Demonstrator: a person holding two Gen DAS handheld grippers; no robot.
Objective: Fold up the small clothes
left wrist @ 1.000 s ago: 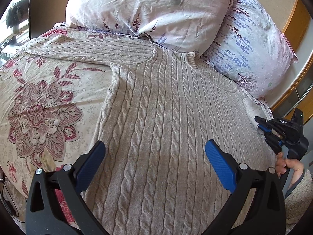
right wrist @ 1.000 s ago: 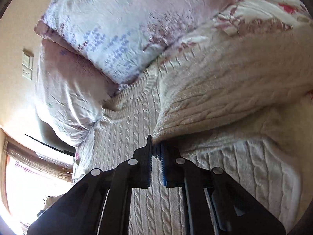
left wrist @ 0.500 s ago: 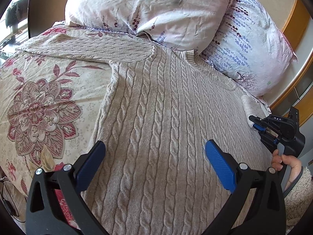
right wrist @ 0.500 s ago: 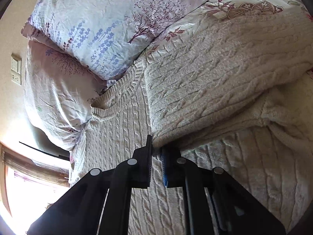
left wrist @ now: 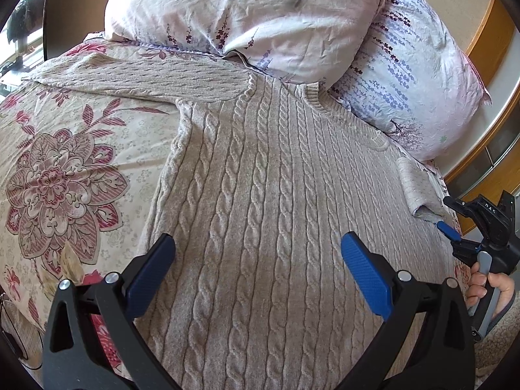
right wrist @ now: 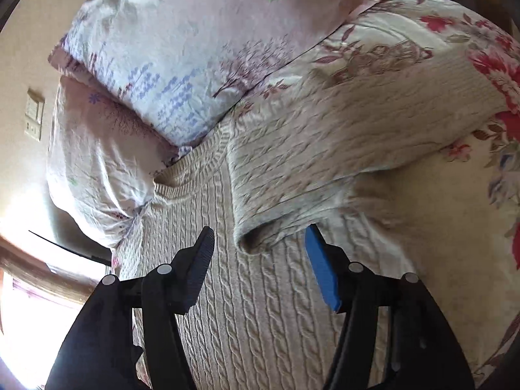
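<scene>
While the beige cable-knit sweater (left wrist: 260, 195) lies flat on the bed (left wrist: 65, 162) below the pillows (left wrist: 260, 16), the right gripper (right wrist: 260, 253), jaws just opened, releases its sleeve cuff (right wrist: 256, 240). The left gripper (left wrist: 256, 260) hovers, jaws apart, empty.

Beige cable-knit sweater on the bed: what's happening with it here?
A person holding a gripper in each hand is folding the beige cable-knit sweater, spread on a floral bedspread below two floral pillows. The right gripper has just opened and released the sleeve cuff, now lying folded across the sweater's body. The left gripper hovers open above the lower body, touching nothing.
</scene>
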